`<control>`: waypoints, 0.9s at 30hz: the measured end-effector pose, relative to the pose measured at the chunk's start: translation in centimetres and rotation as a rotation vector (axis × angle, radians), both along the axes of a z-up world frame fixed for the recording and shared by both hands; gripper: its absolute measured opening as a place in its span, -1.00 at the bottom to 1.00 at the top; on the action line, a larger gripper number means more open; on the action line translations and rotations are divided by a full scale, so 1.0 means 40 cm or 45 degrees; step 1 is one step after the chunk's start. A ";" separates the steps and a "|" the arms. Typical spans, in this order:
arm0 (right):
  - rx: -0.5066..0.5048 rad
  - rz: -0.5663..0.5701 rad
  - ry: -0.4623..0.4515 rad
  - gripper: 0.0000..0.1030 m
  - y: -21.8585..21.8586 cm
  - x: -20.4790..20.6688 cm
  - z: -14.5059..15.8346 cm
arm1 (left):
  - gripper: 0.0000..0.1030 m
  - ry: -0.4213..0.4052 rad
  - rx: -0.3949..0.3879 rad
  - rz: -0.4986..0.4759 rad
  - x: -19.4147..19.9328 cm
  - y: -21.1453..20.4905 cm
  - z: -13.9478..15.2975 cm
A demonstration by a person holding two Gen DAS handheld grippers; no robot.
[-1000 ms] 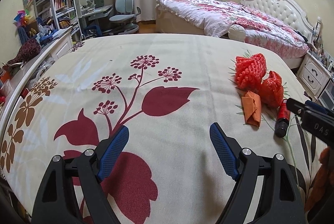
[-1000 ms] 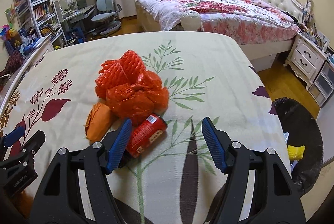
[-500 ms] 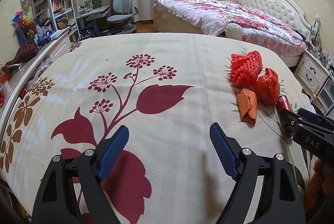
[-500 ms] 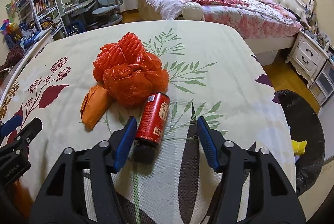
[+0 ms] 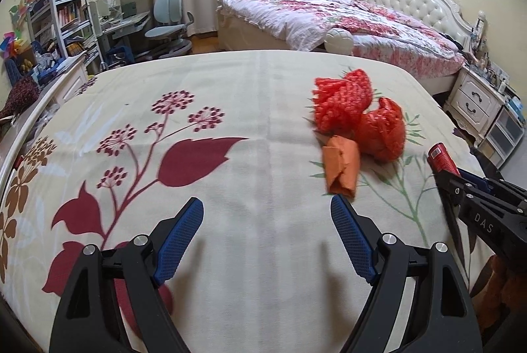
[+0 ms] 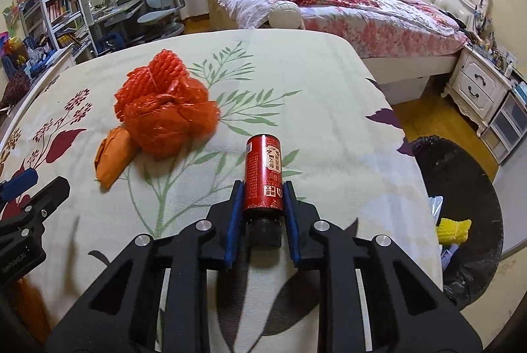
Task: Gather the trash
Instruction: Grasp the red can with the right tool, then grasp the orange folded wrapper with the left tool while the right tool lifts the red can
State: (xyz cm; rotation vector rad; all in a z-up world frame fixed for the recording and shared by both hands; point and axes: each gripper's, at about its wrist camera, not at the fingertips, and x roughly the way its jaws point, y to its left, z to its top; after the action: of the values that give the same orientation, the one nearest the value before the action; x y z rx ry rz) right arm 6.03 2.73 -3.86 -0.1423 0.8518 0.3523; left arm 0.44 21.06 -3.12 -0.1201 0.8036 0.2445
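Two grippers hover over the flowered bedspread point(image 6: 322, 83). The right gripper point(image 6: 262, 188) is closing, its blue fingers point(image 6: 234, 214) pressed on either side of a red bottle point(image 6: 263, 176) with a black cap, lying lengthwise between them. The left gripper point(image 5: 266, 214) has its fingers spread wide over bare cloth. Just beside the bottle sit a crumpled red mesh bag point(image 6: 164, 109) and an orange paper wad point(image 6: 112, 157), touching each other. Off the bed's right edge stands a black-lined bin point(image 6: 474, 198).
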 end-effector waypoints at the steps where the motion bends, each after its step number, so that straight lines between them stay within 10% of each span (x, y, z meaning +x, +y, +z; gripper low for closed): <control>1: 0.004 -0.012 0.001 -0.55 -0.012 0.004 -0.001 | 0.55 0.002 0.000 -0.016 0.007 -0.009 -0.001; 9: 0.046 -0.055 0.012 -0.55 -0.070 0.026 -0.004 | 0.49 0.036 -0.012 -0.093 0.085 -0.064 -0.012; 17: 0.070 -0.030 0.015 -0.55 -0.077 0.027 -0.006 | -0.39 0.079 -0.001 -0.156 0.121 -0.079 -0.030; 27: 0.089 -0.017 -0.001 -0.55 -0.088 0.006 0.003 | -0.44 0.034 -0.019 -0.159 0.080 -0.083 -0.014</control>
State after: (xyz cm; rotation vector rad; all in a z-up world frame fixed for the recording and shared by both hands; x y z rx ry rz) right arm 6.28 -0.81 -3.74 -0.0719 0.8380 0.3691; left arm 3.63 17.72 -3.69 -0.0803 0.8360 0.1223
